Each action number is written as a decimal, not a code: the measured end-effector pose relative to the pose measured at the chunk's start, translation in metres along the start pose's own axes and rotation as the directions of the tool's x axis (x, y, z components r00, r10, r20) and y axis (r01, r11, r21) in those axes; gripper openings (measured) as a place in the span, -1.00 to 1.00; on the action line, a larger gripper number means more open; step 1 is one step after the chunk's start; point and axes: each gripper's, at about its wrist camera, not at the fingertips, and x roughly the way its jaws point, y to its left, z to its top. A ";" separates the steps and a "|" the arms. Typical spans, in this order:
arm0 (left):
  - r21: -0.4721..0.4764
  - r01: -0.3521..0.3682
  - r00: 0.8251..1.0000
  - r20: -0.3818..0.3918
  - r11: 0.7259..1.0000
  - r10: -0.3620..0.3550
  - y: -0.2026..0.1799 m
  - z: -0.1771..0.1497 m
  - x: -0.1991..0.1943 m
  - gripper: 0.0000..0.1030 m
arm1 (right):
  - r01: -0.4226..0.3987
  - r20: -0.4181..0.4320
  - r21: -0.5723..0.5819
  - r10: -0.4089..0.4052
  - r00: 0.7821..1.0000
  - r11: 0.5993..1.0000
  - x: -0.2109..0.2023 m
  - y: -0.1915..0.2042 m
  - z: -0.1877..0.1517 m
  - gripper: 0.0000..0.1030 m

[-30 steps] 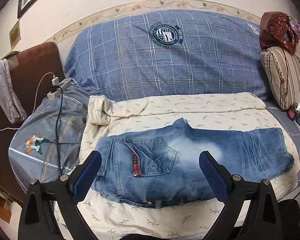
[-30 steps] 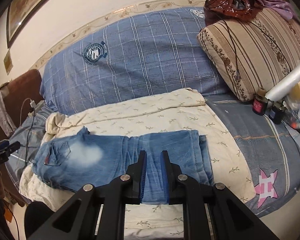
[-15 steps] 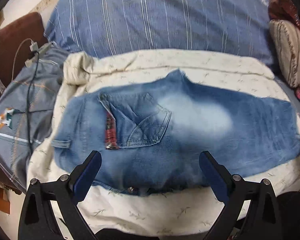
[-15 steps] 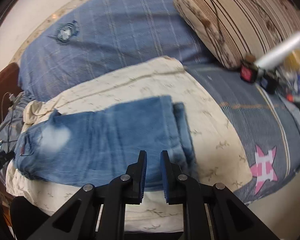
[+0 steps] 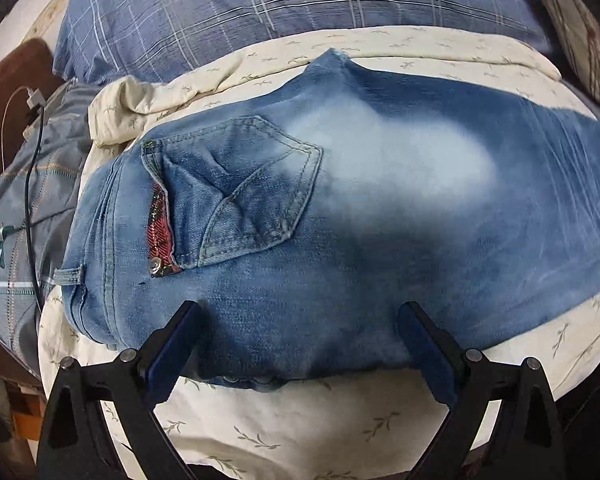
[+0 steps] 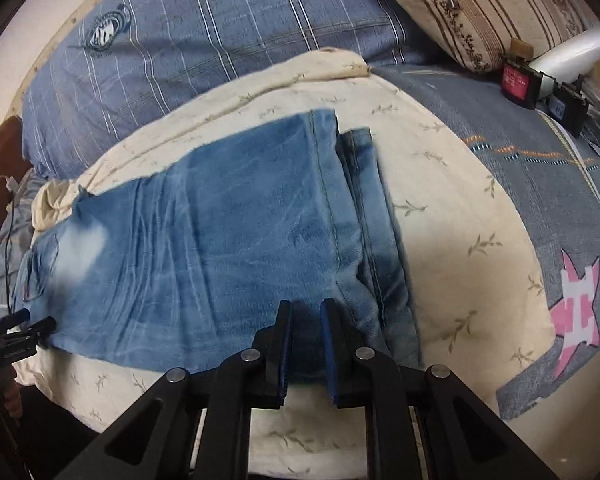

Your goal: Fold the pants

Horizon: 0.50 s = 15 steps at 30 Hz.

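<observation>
Bed: cream leaf-print sheet point(image 5: 300, 432) | left gripper point(image 5: 300, 340): blue-padded fingers spread wide, over jeans' point(image 5: 340, 240) near edge at the waist | right gripper point(image 6: 305, 344): narrow gap, nothing pinched, over stitched hems | jeans: faded denim, flat on sheet, stitched pocket point(image 5: 240, 200), bleached patch | plaid pillow point(image 6: 220, 32) behind

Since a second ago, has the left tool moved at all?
Yes. The left tool has moved in toward the jeans: the back pocket looks far bigger now, and the blue plaid pillow has slid up to the frame's top.
</observation>
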 end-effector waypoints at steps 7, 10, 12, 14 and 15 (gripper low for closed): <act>-0.052 0.039 0.998 0.048 0.998 -0.037 0.008 -0.001 -0.024 0.90 | 0.035 -0.019 0.005 -0.035 0.999 0.999 -0.014 0.011 0.004 -0.67; -0.048 0.016 0.994 0.111 0.999 -0.011 0.007 -0.002 -0.045 0.90 | 0.009 0.059 -0.027 -0.008 0.998 1.000 -0.038 0.029 0.008 -0.67; -0.041 0.011 0.987 0.160 0.999 -0.004 0.005 -0.003 -0.062 0.90 | 0.007 0.105 -0.062 -0.001 0.994 0.998 -0.054 0.044 0.010 -0.67; -0.043 0.015 0.981 0.196 0.999 -0.006 0.007 -0.004 -0.075 0.90 | -0.009 0.133 -0.080 0.020 0.991 0.997 -0.066 0.055 0.010 -0.67; -0.047 0.020 0.977 0.215 0.999 -0.009 0.008 -0.005 -0.084 0.90 | -0.026 0.142 -0.091 0.038 0.989 0.996 -0.072 0.062 0.011 -0.67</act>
